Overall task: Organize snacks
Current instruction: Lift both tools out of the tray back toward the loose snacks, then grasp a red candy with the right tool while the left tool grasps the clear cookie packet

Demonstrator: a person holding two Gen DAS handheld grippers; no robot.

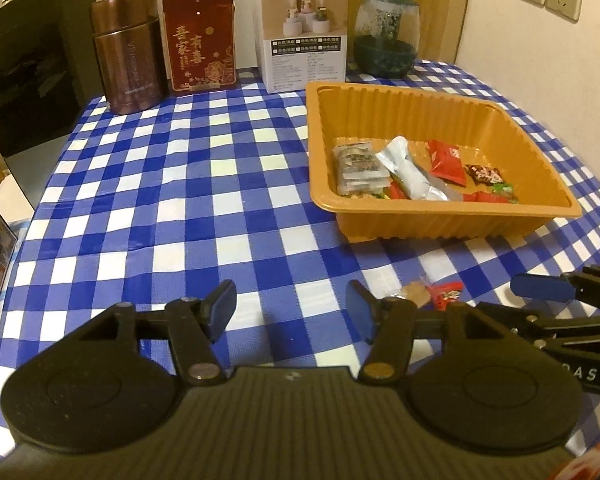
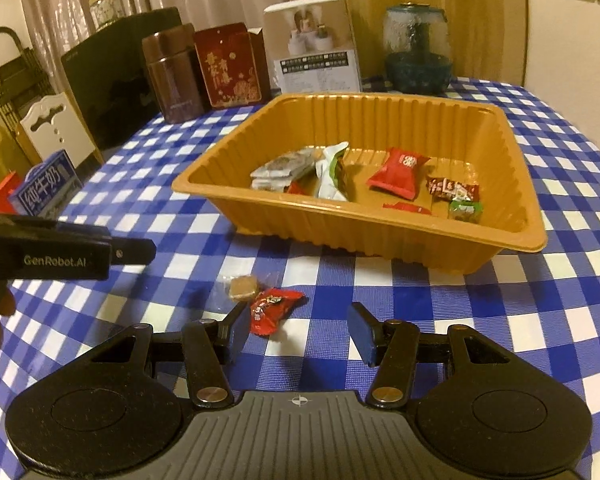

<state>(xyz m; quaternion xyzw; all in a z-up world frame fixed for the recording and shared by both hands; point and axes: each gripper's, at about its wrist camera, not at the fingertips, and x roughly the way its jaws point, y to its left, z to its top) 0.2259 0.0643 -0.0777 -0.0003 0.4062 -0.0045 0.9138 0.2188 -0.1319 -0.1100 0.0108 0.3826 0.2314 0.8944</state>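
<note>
An orange plastic tray (image 1: 396, 96) (image 2: 260, 216) stands on the blue checked tablecloth and holds several wrapped snacks, among them a silver packet (image 1: 414, 172) and a red packet (image 2: 398, 172). Two snacks lie loose on the cloth in front of the tray: a red wrapped candy (image 2: 272, 306) (image 1: 446, 294) and a brown sweet in clear wrap (image 2: 242, 287) (image 1: 414, 294). My right gripper (image 2: 296, 330) is open and empty, just behind the red candy. My left gripper (image 1: 291, 312) is open and empty, left of the loose snacks.
At the back of the table stand a brown metal canister (image 1: 128, 52), a red gift box (image 1: 200, 42), a white carton (image 1: 304, 32) and a glass jar (image 1: 386, 36). A dark box (image 1: 28, 64) sits at the left edge. A milk carton (image 2: 46, 188) lies beyond the left side.
</note>
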